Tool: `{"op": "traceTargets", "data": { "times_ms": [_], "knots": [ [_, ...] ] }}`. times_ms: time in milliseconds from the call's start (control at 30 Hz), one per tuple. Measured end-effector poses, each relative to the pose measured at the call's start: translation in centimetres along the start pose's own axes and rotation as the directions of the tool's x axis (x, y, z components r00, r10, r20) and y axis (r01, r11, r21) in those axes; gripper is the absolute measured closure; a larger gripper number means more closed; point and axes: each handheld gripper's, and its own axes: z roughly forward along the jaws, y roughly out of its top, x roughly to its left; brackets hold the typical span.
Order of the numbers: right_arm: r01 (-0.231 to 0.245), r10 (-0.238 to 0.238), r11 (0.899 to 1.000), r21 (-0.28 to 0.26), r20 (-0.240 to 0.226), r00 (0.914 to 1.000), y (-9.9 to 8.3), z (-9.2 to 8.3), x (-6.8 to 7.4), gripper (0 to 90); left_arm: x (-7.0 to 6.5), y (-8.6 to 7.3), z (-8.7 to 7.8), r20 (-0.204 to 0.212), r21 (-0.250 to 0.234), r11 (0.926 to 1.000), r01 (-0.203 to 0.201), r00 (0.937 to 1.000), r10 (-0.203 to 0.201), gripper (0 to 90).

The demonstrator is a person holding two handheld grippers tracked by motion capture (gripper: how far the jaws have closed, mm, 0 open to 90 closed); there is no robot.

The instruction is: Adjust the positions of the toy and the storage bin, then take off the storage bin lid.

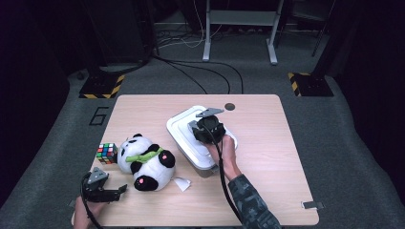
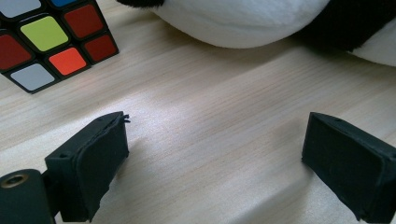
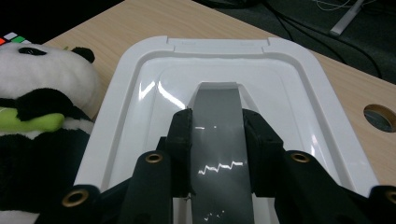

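High view: we see the table (image 1: 267, 143) with a white box (image 1: 191, 138) at centre frame, lid on. The right gripper (image 1: 208, 130) sits on top of the lid, with the hand (image 1: 224, 152) coming up from lower right. A panda (image 1: 145, 162) lies left of the box, near it but apart. A cube (image 1: 106, 153) sits just beside the panda's head, on its left. A small white scrap (image 1: 181, 184) lies at the panda's lower right. The left gripper (image 1: 102, 188) is at lower left, below the cube and left of the panda.

Right gripper view adds what the top view hides: the jaws are clamped on a grey handle (image 3: 219, 140) running down the middle of the lid (image 3: 299, 93). The panda (image 3: 37, 121) is at left edge, and a round hole (image 3: 380, 116) in the table at right edge.

Left gripper view: the left gripper (image 2: 215, 158) has its jaws wide apart, holding nothing, over bare wood. The cube (image 2: 46, 37) is at upper left, with red, orange, yellow-green and white stickers readable here. The panda (image 2: 261, 23) runs across the top.
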Motion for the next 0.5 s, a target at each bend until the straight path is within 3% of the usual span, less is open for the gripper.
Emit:
{"op": "traceTargets", "data": {
  "times_ms": [367, 500],
  "knots": [
    [0.000, 0.000, 1.000, -0.024, 0.000, 1.0000, 0.3, -0.8, -0.1, 66.6, 0.0, 0.0, 0.0, -0.001, 0.000, 1.0000, -0.002, 1.0000, 0.002, 6.9],
    [0.036, -0.036, 0.999, -0.030, 0.008, 0.9993, 0.7, -1.5, -0.2, 66.6, 0.0, 0.0, 0.0, 0.000, 0.000, 1.0000, -0.001, 1.0000, 0.001, 6.9]
  ]
}}
